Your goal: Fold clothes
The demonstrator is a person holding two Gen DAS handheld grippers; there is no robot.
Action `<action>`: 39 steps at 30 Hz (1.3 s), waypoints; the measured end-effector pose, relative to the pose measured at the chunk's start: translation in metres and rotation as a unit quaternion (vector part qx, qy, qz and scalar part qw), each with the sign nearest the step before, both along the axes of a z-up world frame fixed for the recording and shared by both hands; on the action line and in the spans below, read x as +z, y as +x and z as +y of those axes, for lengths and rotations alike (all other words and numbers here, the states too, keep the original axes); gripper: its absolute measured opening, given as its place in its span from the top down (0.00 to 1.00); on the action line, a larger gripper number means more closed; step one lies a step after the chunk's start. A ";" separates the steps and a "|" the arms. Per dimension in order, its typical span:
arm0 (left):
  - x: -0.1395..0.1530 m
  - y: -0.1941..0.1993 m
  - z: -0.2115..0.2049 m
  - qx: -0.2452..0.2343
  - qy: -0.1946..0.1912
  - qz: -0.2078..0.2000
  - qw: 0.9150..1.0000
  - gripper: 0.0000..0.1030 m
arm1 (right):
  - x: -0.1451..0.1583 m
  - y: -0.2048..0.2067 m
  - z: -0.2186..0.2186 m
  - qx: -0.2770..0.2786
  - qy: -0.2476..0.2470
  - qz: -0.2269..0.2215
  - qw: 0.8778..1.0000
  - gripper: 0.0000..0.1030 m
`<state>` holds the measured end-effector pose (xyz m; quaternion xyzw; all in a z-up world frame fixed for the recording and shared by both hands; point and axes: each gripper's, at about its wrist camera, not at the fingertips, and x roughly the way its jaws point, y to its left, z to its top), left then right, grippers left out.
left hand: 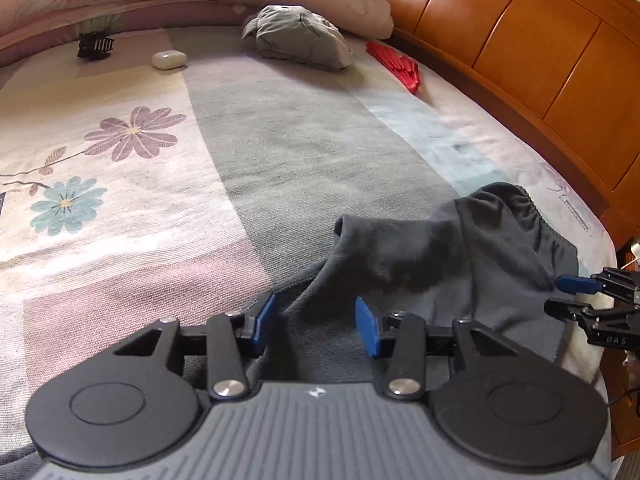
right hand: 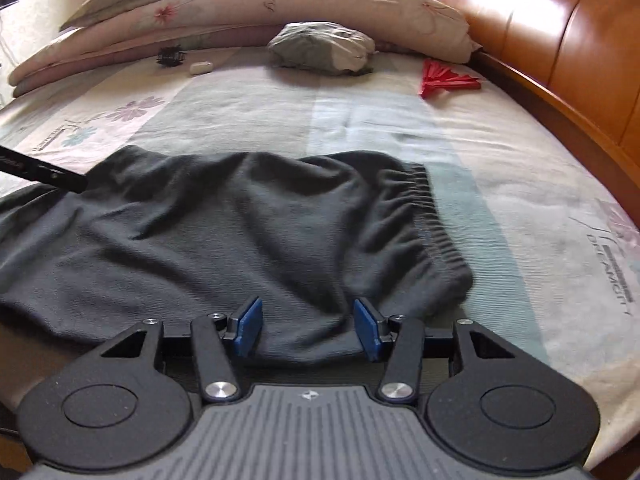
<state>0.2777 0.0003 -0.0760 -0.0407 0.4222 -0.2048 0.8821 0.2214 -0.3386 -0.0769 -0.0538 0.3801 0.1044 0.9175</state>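
Note:
Dark grey pants (right hand: 224,232) with an elastic waistband (right hand: 436,232) lie crumpled on the bed near its front edge. They also show in the left wrist view (left hand: 440,256), with a fold raised in the middle. My left gripper (left hand: 316,322) is open, its blue pads over the cloth's left part. My right gripper (right hand: 308,326) is open, its pads either side of the pants' near edge close to the waistband. The right gripper also shows at the right edge of the left wrist view (left hand: 560,296). One finger of the left gripper (right hand: 52,176) shows at the left of the right wrist view.
The bed has a flowered sheet (left hand: 120,184). At the far side lie a folded grey-green garment (right hand: 320,50), a red fan (right hand: 444,80), a white case (right hand: 200,67), a black clip (right hand: 171,56) and stacked quilts (right hand: 240,8). A wooden headboard (right hand: 560,40) runs along the right.

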 end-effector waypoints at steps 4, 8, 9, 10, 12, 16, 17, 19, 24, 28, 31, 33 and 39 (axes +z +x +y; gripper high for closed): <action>0.015 -0.026 -0.023 -0.073 -0.010 -0.024 0.997 0.52 | 0.006 0.007 -0.008 -0.009 0.022 -0.019 1.000 0.45; 0.005 -0.059 -0.051 -0.149 -0.014 -0.016 0.989 0.47 | -0.011 0.023 -0.018 -0.028 0.003 -0.003 1.000 0.45; -0.002 -0.067 -0.057 -0.163 -0.010 -0.009 0.987 0.44 | -0.012 0.022 -0.026 -0.031 0.024 -0.004 0.999 0.46; -0.012 -0.073 -0.061 -0.170 -0.001 0.004 0.985 0.44 | -0.011 0.021 -0.031 -0.037 0.035 -0.003 0.999 0.47; -0.019 -0.087 -0.060 -0.169 0.004 -0.004 0.986 0.44 | -0.009 0.017 -0.035 -0.046 0.043 0.000 0.998 0.50; -0.005 -0.090 -0.060 -0.165 0.009 0.004 0.986 0.42 | -0.011 0.010 -0.032 -0.051 0.047 0.003 0.998 0.43; -0.002 -0.089 -0.061 -0.164 0.012 -0.002 0.986 0.41 | -0.012 0.008 -0.031 -0.052 0.048 0.004 0.997 0.39; -0.001 -0.089 -0.060 -0.155 0.017 -0.010 0.988 0.39 | -0.013 0.005 -0.029 -0.054 0.050 0.005 0.997 0.36; -0.008 -0.095 -0.044 -0.132 0.006 0.015 0.991 0.36 | -0.009 -0.001 -0.027 -0.058 0.060 0.001 0.997 0.33; 0.000 -0.088 -0.038 -0.112 0.007 0.020 0.993 0.36 | 0.004 0.001 -0.028 -0.057 0.079 -0.014 0.995 0.30; 0.014 -0.068 -0.047 -0.106 0.017 -0.005 0.994 0.36 | 0.014 0.007 -0.024 -0.050 0.086 -0.026 0.995 0.28; 0.023 -0.050 -0.057 -0.108 0.008 -0.014 0.994 0.35 | 0.019 0.024 -0.007 -0.030 0.072 -0.034 0.996 0.28; 0.008 0.011 -0.095 -0.128 -0.046 0.014 0.991 0.33 | 0.002 0.081 0.026 -0.005 0.047 -0.004 0.999 0.27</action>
